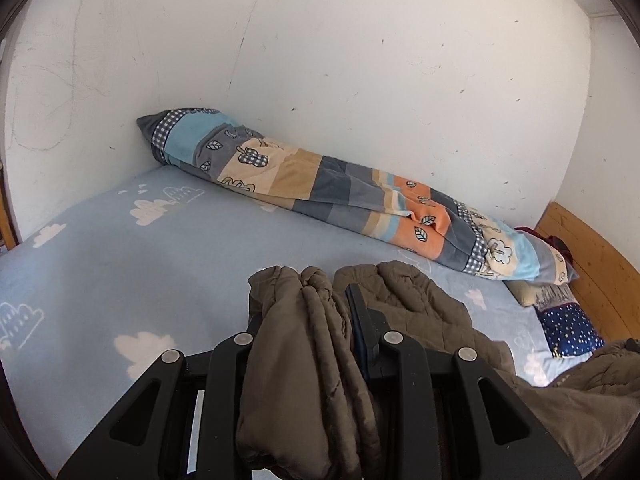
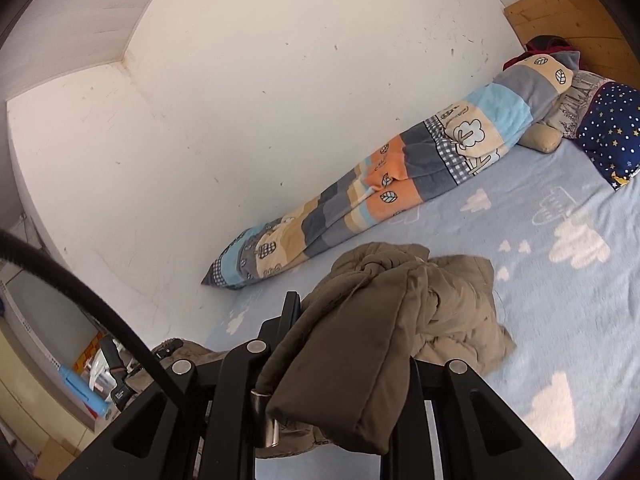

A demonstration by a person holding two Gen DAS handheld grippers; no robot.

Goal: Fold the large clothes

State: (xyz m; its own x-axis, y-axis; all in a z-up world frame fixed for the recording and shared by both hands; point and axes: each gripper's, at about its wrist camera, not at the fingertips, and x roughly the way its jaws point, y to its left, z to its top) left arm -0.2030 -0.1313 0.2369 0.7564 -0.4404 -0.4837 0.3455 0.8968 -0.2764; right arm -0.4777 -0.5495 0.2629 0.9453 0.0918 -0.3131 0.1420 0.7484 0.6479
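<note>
Both tongs, left tongs (image 1: pixel 320 320) & right tongs (image 2: pixel 352 320), clamped on bunched brown jacket (image 2: pixel 452 312) over bed (image 1: pixel 120 280); looks soft, bulky, floppy; prob. best held at hem/shoulder edges.

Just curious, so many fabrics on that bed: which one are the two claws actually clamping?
The brown padded jacket. Both the left gripper and right gripper pinch its folds; the patchwork blanket and starry pillow lie untouched by the wall.

one jacket (image 1: pixel 424 304), one quilt (image 1: pixel 320 184), two pillows (image 2: pixel 612 132)
</note>
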